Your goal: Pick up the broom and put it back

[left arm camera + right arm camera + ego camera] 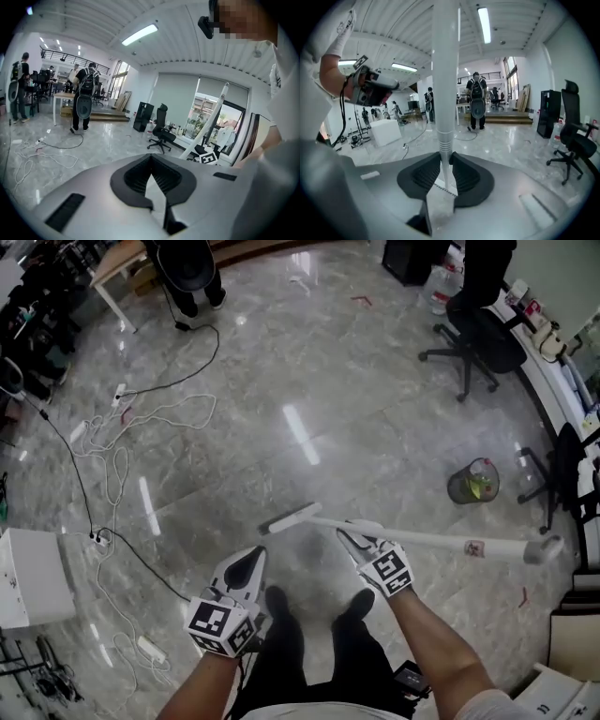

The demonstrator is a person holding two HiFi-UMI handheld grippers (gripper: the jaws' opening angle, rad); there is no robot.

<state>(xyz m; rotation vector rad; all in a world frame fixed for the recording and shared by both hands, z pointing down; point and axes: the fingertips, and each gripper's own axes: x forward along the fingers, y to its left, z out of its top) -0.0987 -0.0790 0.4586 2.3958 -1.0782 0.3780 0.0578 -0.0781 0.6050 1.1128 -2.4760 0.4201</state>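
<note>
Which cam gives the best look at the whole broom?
Head view. The broom runs across the frame with both ends visible, and the right tool is clamped on its pole. The right gripper view shows only the pole rising from between the jaws. The left gripper view shows just a slanted stretch of pole in the background.

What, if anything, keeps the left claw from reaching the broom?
Likely nothing, so yes: the left claw, empty and shut, hangs beside the broom in the right claw, nothing between them.
</note>
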